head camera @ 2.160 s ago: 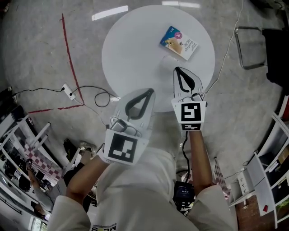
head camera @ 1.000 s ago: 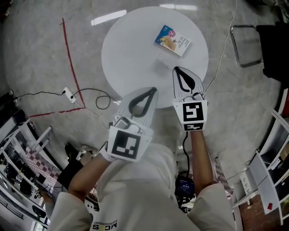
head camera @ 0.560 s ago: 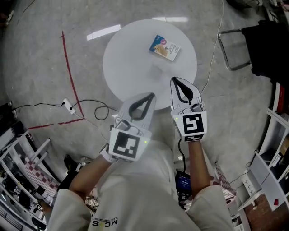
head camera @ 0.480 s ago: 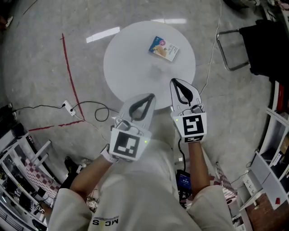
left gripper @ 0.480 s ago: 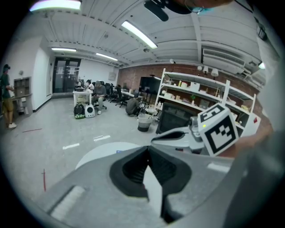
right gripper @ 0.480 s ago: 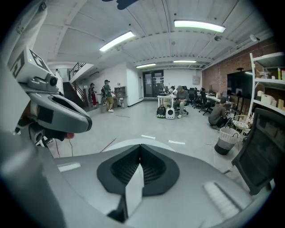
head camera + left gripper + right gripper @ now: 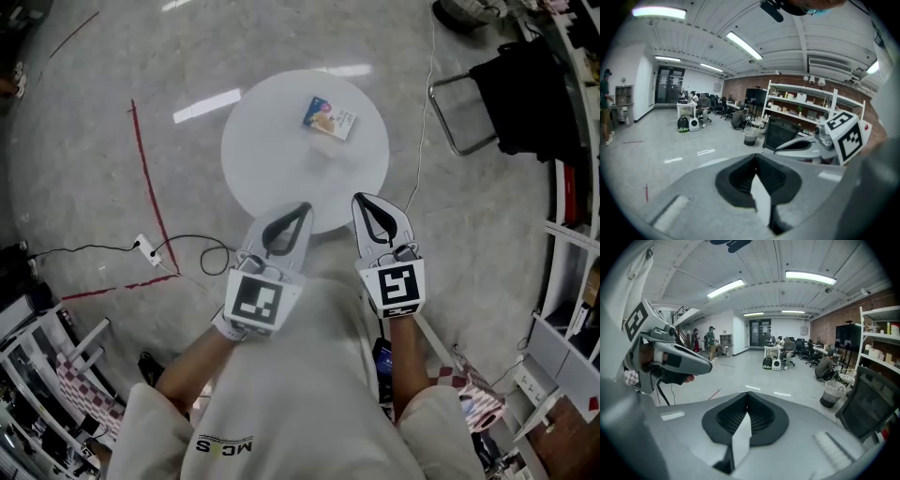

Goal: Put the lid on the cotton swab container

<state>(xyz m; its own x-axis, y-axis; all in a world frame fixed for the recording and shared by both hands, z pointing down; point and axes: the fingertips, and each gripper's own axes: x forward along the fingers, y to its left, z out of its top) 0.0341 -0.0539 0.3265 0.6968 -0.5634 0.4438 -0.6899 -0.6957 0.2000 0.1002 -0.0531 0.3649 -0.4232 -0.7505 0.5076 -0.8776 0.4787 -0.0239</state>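
Holding your left gripper (image 7: 298, 211) and right gripper (image 7: 366, 202) closed, empty, short of the table (image 7: 272, 150); cotton swab container (image 7: 329, 118) seemingly not yet lidded.

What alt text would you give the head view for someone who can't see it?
Seen from above, a person holds a left gripper and a right gripper side by side, both with jaws shut and empty, pointing toward a round white table on a grey floor. A small colourful box lies on the table's far side, well away from both grippers.
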